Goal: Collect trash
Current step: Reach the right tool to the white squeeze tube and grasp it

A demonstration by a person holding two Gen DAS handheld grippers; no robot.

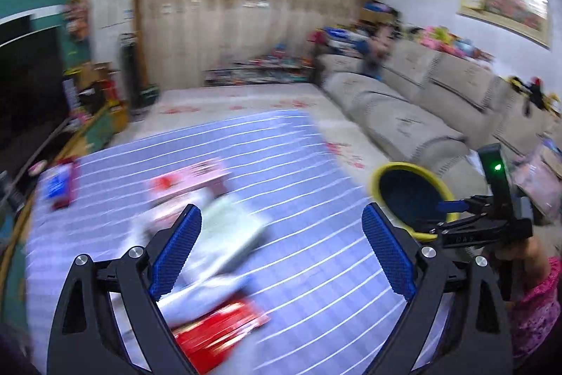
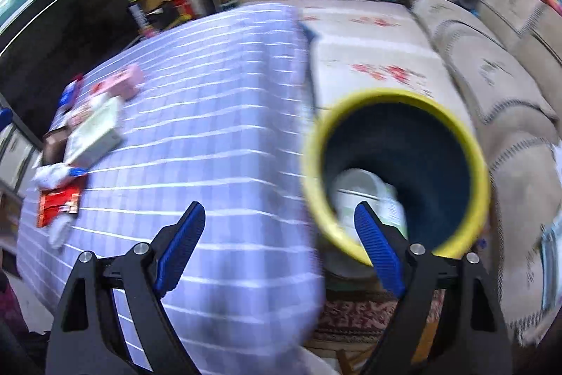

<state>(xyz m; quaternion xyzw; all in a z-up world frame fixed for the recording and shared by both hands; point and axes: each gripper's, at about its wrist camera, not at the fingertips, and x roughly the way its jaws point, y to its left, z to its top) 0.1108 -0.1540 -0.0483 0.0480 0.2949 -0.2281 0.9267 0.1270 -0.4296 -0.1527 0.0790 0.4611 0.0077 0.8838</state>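
Trash lies on a table with a blue striped cloth (image 1: 298, 199): a red packet (image 1: 217, 333), a white box (image 1: 224, 234), a pink box (image 1: 196, 180) and a red-blue packet (image 1: 59, 187). My left gripper (image 1: 281, 248) is open and empty above the red packet and white box. A yellow-rimmed dark bin (image 2: 397, 174) stands beside the table's right edge, with a white item (image 2: 365, 195) inside. My right gripper (image 2: 281, 248) is open and empty by the bin's near rim. The same trash shows in the right wrist view, with the red packet (image 2: 58, 204) and white box (image 2: 93, 132). The views are blurred.
A beige sofa (image 1: 421, 101) runs along the right, piled with toys. A dark TV (image 1: 28, 86) stands at the left. A patterned rug (image 2: 354, 315) lies under the bin. The right gripper's body (image 1: 491, 217) shows by the bin (image 1: 411, 195) in the left wrist view.
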